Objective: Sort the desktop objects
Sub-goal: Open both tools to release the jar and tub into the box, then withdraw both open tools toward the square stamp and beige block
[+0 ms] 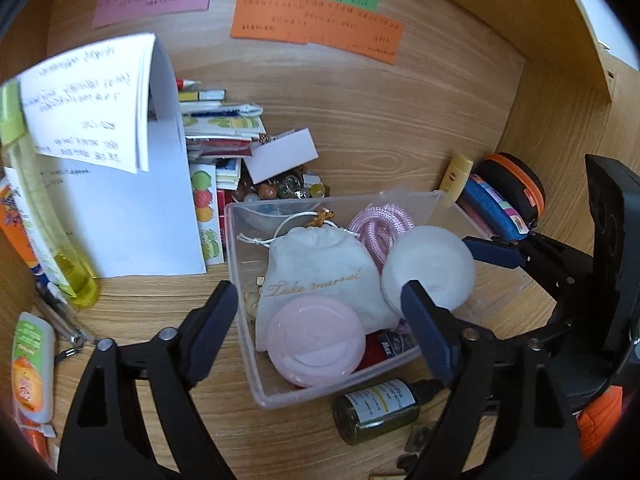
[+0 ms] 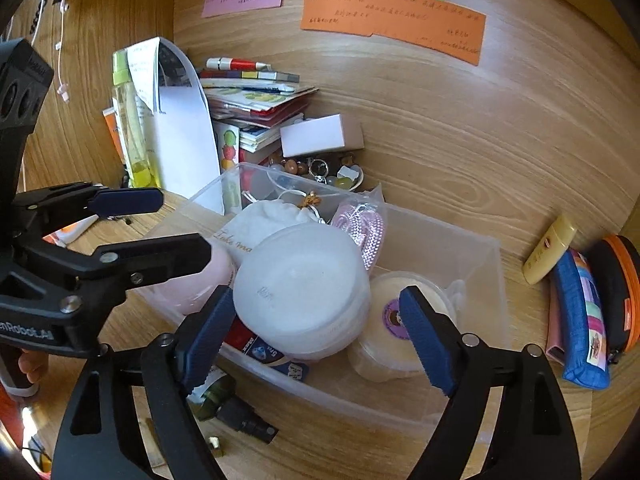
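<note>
While your left claw [image 1: 320, 336] and right claw [image 2: 320, 336] both hang spread wide and hold nothing, the clear plastic bin [image 1: 240, 248] sits mid-tabletop [image 1: 380, 128], crowded to its rims. Inside lie a soft white pouch [image 1: 316, 268], glossy pink round case [image 1: 316, 346] and frosted white round jar [image 2: 300, 292]; bare woodgrain opens far right.

Wood-grain tabletop [image 1: 380, 128]. At centre, clear plastic bin [image 1: 256, 376]; just near it, dark green bottle [image 1: 376, 408] on its side. Far left, white papers [image 1: 132, 216], stack of cards and booklets [image 1: 224, 128], dish of beads [image 1: 280, 190]. Right, yellow tube [image 2: 550, 250], blue pouch [image 2: 580, 320], orange-rimmed case [image 2: 616, 288].
</note>
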`<action>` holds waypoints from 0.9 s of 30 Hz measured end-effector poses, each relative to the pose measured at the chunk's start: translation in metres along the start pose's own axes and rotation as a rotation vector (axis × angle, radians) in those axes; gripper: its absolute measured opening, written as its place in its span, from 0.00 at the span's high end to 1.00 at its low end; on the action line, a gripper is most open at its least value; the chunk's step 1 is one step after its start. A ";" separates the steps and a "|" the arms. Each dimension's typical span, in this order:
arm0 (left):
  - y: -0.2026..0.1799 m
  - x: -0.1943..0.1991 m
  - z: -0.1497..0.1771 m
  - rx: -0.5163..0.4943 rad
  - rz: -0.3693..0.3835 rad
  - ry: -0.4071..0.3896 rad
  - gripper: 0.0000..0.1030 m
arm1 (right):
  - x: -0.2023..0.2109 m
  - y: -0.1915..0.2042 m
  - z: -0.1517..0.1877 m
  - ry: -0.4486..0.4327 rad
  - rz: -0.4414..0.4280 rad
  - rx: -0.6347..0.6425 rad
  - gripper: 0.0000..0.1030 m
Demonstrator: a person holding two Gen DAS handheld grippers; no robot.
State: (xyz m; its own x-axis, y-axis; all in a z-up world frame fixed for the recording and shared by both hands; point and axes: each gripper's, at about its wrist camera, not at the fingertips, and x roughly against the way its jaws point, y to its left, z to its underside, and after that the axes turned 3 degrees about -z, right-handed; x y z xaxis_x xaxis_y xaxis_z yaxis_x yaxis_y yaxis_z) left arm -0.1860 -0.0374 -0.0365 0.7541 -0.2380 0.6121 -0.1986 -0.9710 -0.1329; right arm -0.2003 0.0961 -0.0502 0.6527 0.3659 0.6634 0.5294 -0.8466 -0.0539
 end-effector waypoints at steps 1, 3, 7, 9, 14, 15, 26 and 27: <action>-0.001 0.002 0.000 -0.003 -0.007 -0.004 0.14 | 0.002 0.000 0.000 -0.001 -0.001 -0.002 0.21; -0.003 0.008 0.001 -0.011 -0.019 -0.012 0.13 | 0.008 0.001 0.001 -0.009 0.005 -0.006 0.20; -0.006 0.018 0.006 -0.018 -0.026 -0.019 0.09 | 0.022 0.002 0.006 -0.025 0.018 -0.014 0.19; -0.007 0.022 0.009 -0.023 -0.034 -0.018 0.09 | 0.026 0.001 0.009 -0.028 0.016 -0.023 0.19; -0.010 0.034 0.021 -0.022 -0.039 -0.011 0.06 | 0.040 -0.001 0.021 -0.028 0.007 -0.054 0.17; -0.010 0.036 0.024 -0.020 -0.041 -0.009 0.05 | 0.043 -0.002 0.024 -0.027 0.003 -0.061 0.16; -0.016 0.041 0.064 -0.033 -0.078 0.073 0.05 | 0.056 -0.002 0.062 0.003 -0.030 -0.118 0.16; -0.017 0.041 0.069 -0.036 -0.081 0.084 0.05 | 0.055 -0.001 0.066 0.011 -0.031 -0.121 0.16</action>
State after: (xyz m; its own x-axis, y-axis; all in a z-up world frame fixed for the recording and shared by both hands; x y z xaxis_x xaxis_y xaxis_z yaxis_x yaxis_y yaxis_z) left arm -0.1087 -0.0322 -0.0631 0.7134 -0.1548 0.6834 -0.1626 -0.9852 -0.0535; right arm -0.1289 0.1422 -0.0630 0.6305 0.3889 0.6717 0.4796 -0.8756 0.0568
